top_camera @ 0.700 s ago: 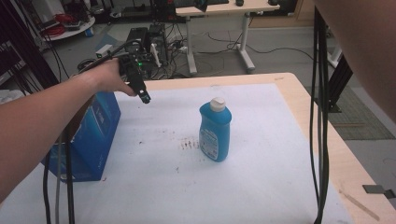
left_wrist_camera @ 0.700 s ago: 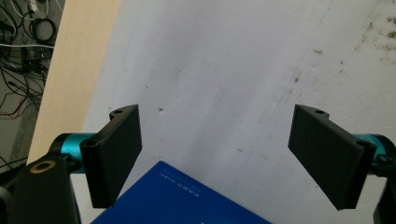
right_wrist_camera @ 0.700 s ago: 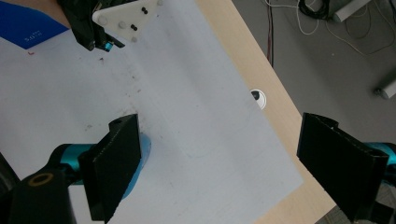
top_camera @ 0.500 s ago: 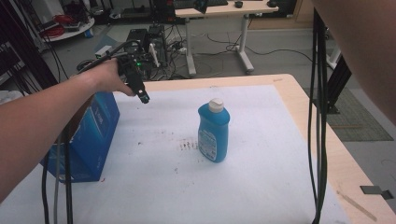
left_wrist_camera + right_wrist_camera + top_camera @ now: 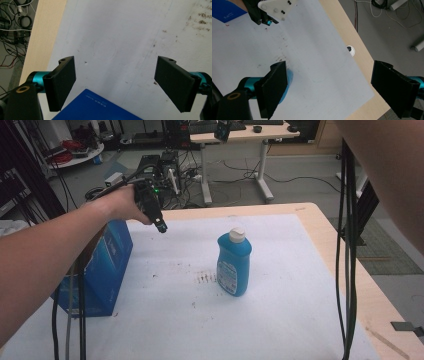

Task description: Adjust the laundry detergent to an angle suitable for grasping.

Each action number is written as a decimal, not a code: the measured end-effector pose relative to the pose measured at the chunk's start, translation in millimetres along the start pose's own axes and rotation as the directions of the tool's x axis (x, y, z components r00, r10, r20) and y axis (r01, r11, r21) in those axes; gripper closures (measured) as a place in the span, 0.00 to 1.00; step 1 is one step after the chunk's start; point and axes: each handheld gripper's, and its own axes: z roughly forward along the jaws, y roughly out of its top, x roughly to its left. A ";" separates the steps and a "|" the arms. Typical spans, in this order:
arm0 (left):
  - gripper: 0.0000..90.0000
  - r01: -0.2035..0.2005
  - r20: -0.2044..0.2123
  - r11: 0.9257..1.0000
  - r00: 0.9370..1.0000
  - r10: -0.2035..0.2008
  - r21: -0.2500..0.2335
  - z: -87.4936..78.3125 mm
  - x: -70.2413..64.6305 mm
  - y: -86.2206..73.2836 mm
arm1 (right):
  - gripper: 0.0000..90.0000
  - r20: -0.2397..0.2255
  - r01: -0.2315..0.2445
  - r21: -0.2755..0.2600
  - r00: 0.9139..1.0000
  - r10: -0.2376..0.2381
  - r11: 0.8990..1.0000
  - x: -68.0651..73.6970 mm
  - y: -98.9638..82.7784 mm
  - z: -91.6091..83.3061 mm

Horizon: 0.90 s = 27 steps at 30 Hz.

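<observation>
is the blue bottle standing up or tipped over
Upright. In the high view the blue bottle stands on its base on the white table cover, white cap on top.

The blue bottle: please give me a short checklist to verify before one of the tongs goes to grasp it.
1. Blue bottle stands upright: ok.
2. White cap is closed: cannot tell.
3. Left tongs open and empty: ok.
4. Right tongs open and empty: ok.
5. Blue box stands apart from the bottle: ok.
6. White table cover is clean near the bottle: not ok, brown specks.
</observation>
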 end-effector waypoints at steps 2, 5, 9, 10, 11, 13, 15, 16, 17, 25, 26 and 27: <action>0.19 0.008 -0.001 1.000 1.000 -0.008 -0.005 -1.5 0.8 -0.9 | 0.15 0.001 -0.006 -0.002 1.000 0.006 1.000 -1.1 -0.3 -0.6; 0.19 0.004 -0.009 1.000 1.000 -0.004 -0.007 -4.9 -0.7 -2.1 | 0.15 0.002 -0.008 0.001 1.000 0.008 1.000 -0.7 -0.7 -0.6; 0.20 0.007 -0.013 1.000 1.000 -0.007 -0.016 -7.4 0.0 -2.9 | 0.15 0.000 -0.005 0.000 1.000 0.005 1.000 0.8 0.3 -0.7; 0.20 0.013 -0.010 1.000 1.000 -0.013 -0.018 -7.5 -0.6 -3.3 | 0.15 0.002 -0.004 0.001 1.000 0.004 1.000 1.4 0.4 -0.4; 0.19 0.002 -0.011 1.000 1.000 -0.003 -0.012 -7.8 -1.7 -3.5 | 0.15 0.000 -0.002 0.004 1.000 0.002 1.000 1.7 0.4 -0.3; 0.19 0.000 -0.012 1.000 1.000 0.000 -0.011 -7.9 -2.4 -3.6 | 0.15 0.000 -0.002 0.000 1.000 0.002 1.000 2.2 0.5 -0.3; 0.19 -0.001 -0.014 1.000 1.000 0.000 -0.012 -9.0 -1.8 -4.4 | 0.15 -0.003 -0.003 -0.007 1.000 0.003 1.000 2.1 0.3 -0.1; 0.19 0.004 -0.015 1.000 1.000 -0.004 -0.010 -9.5 -1.6 -4.9 | 0.15 -0.001 -0.003 -0.006 1.000 0.003 1.000 1.9 0.1 0.1; 0.19 0.009 -0.014 1.000 1.000 -0.009 -0.012 -9.5 -1.5 -5.6 | 0.15 0.000 -0.002 -0.002 1.000 0.002 1.000 1.6 -0.1 0.3; 0.19 0.013 -0.014 1.000 1.000 -0.013 -0.003 -9.8 -1.4 -7.8 | 0.15 -0.001 -0.005 -0.002 1.000 0.005 1.000 1.2 -1.8 0.2; 0.19 0.010 -0.014 1.000 1.000 -0.010 0.000 -9.6 -1.0 -7.5 | 0.15 0.002 -0.007 -0.001 1.000 0.007 1.000 1.2 -1.9 0.5; 0.19 0.008 -0.014 1.000 1.000 -0.008 0.000 -9.1 -1.1 -7.1 | 0.15 0.002 -0.007 0.000 1.000 0.007 1.000 0.8 -2.2 0.9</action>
